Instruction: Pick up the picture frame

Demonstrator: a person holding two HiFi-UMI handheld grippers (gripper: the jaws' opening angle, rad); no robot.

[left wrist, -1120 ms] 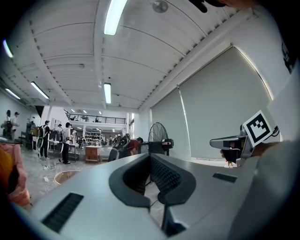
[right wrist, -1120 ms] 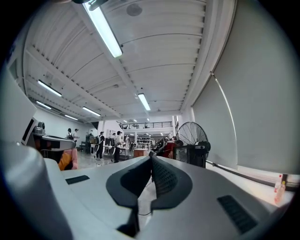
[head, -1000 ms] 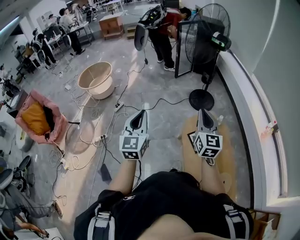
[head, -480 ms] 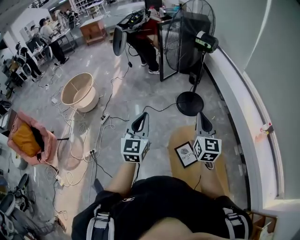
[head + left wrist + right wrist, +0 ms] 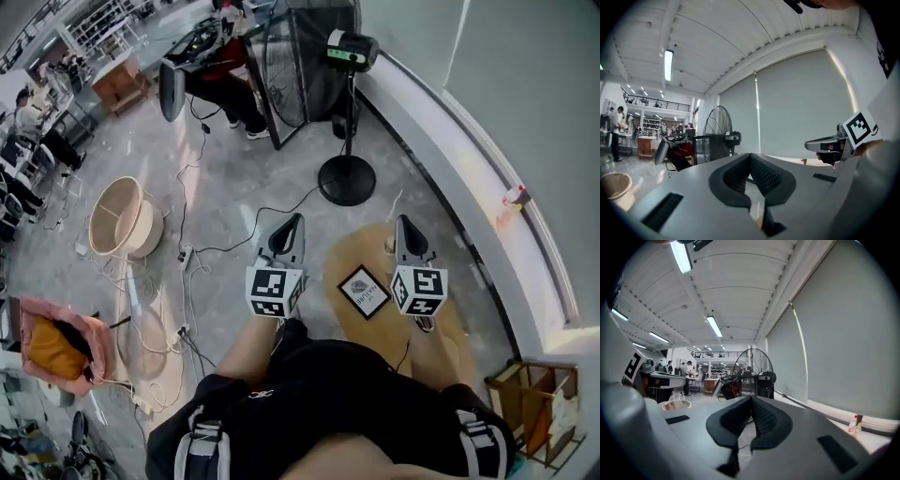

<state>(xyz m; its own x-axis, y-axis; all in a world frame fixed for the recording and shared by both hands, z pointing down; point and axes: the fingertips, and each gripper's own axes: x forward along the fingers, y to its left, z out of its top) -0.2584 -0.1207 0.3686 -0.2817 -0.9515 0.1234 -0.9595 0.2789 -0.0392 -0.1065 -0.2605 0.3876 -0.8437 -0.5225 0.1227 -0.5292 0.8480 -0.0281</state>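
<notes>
Picture frame (image 5: 364,291): flat on table (image 5: 343,259); print unreadable.
Left gripper (image 5: 293,221): clenched, empty.
Right gripper (image 5: 404,223): clenched, empty.

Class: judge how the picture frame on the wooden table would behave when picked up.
The picture frame is a dark-bordered square, so probably stiff. It lies flat on the table, so its edges may be hard to pinch. Its front might be glazed, hence fragile.

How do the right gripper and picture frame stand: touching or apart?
Apart. The right gripper view shows the right gripper shut on nothing, aimed across the room; the picture frame lies on the table.
</notes>
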